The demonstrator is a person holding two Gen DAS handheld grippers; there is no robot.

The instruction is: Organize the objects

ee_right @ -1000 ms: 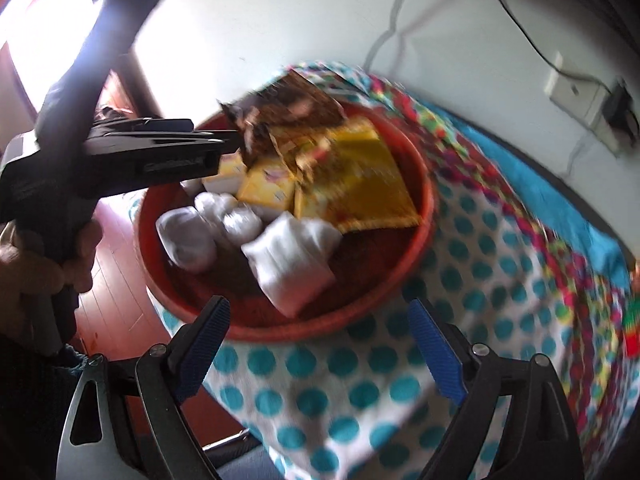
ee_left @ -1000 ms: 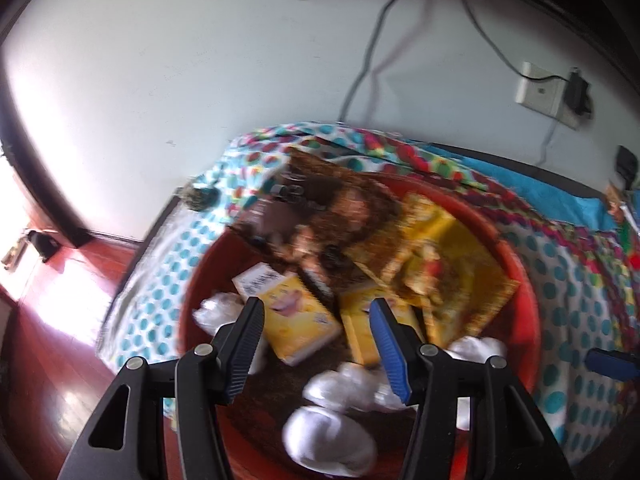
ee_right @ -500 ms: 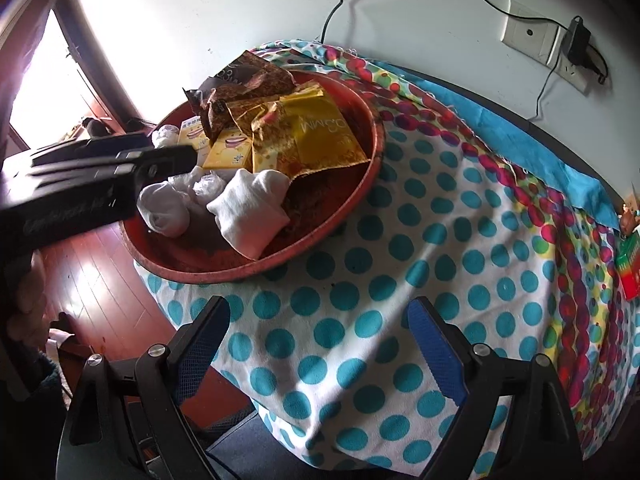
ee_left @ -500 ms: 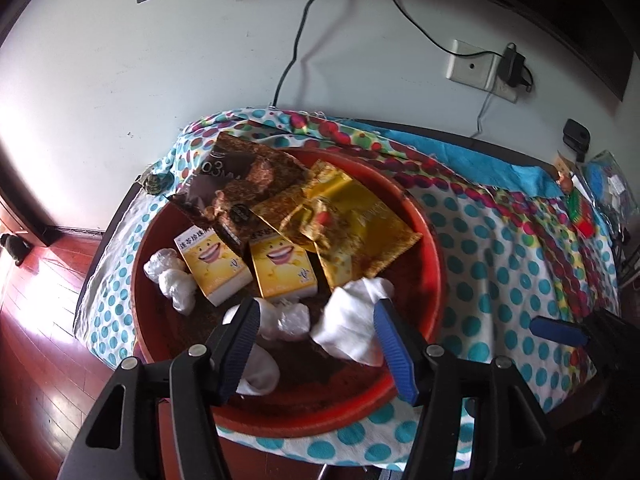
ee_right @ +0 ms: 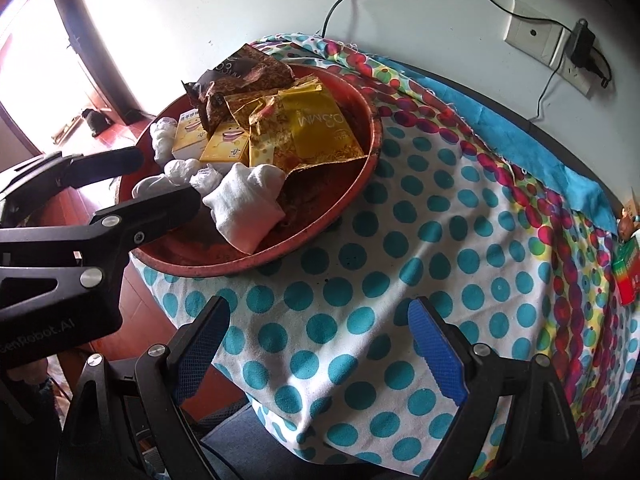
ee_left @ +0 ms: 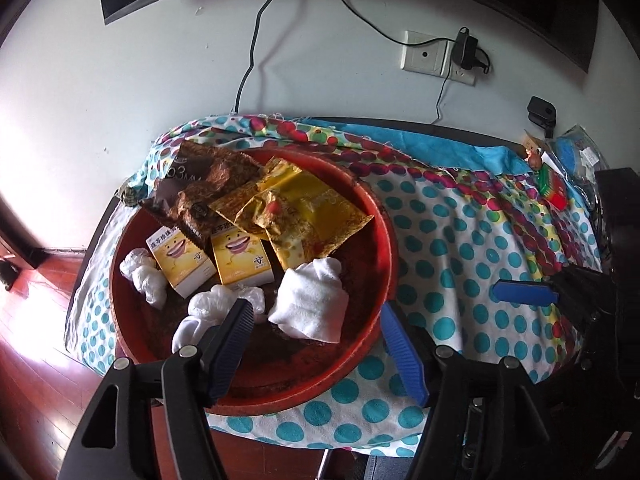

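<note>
A red basin on the spotted cloth holds a brown packet, yellow packets, two yellow boxes, a rolled white cloth and small white wrapped bundles. My left gripper hovers over the basin's near rim; its jaws are opening and nothing is between them. In the right wrist view the left gripper reaches in from the left, beside the white cloth. My right gripper stands open over bare cloth, to the right of the basin.
The polka-dot tablecloth hangs over the table's near edge. A wall socket with a plugged charger and cables sit behind. A small green and red box lies at the far right. Wooden floor shows to the left.
My left gripper has drawn back from close above the boxes to the basin's near rim, and its jaws have widened. The right gripper drifted away from the basin at first and stays open.
</note>
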